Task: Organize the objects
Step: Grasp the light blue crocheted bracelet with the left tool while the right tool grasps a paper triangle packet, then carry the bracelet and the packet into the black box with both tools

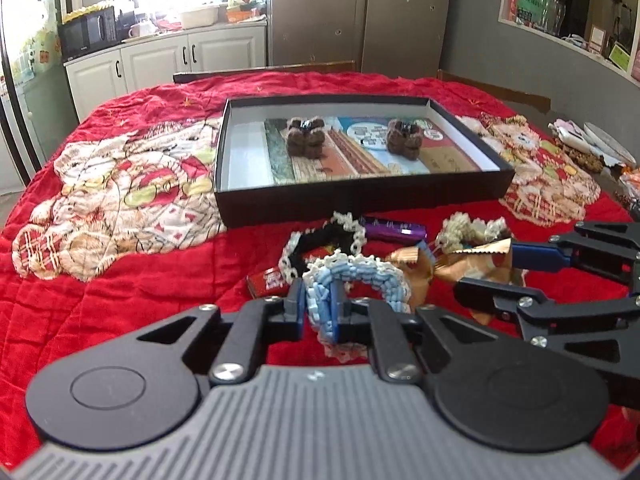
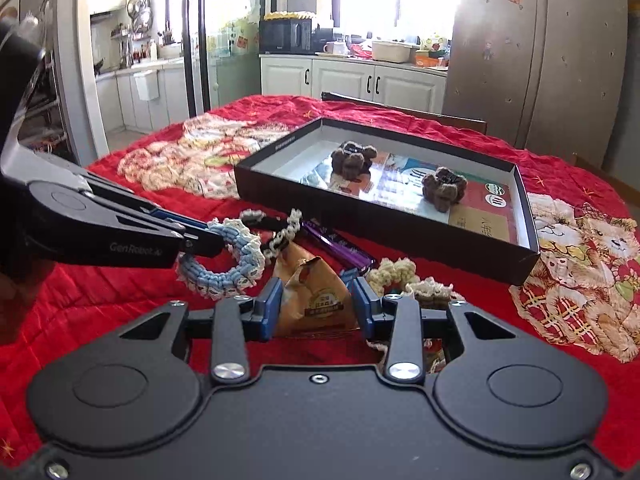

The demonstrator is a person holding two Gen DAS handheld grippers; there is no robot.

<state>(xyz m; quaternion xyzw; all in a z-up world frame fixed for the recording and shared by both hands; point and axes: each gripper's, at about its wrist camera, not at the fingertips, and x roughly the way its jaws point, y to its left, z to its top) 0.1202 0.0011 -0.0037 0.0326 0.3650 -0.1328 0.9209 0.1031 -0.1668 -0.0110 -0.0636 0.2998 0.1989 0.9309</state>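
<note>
My left gripper (image 1: 318, 300) is shut on a blue and white crocheted scrunchie (image 1: 356, 276), which also shows in the right wrist view (image 2: 232, 256). My right gripper (image 2: 316, 300) has its jaws around a tan snack packet (image 2: 316, 296), touching or nearly touching its sides; the packet also shows in the left wrist view (image 1: 476, 260). A black and white scrunchie (image 1: 332, 236), a cream scrunchie (image 1: 464, 232) and a purple wrapper (image 1: 396, 230) lie in the same pile. A black shallow box (image 1: 360, 200) behind holds two brown crocheted pieces (image 1: 306, 138).
A red quilted cloth with bear patterns (image 1: 120, 184) covers the table. A small red packet (image 1: 268, 280) lies left of the pile. Clutter sits at the table's right edge (image 1: 592, 148). Kitchen cabinets (image 1: 168, 56) and a fridge (image 1: 360, 12) stand behind.
</note>
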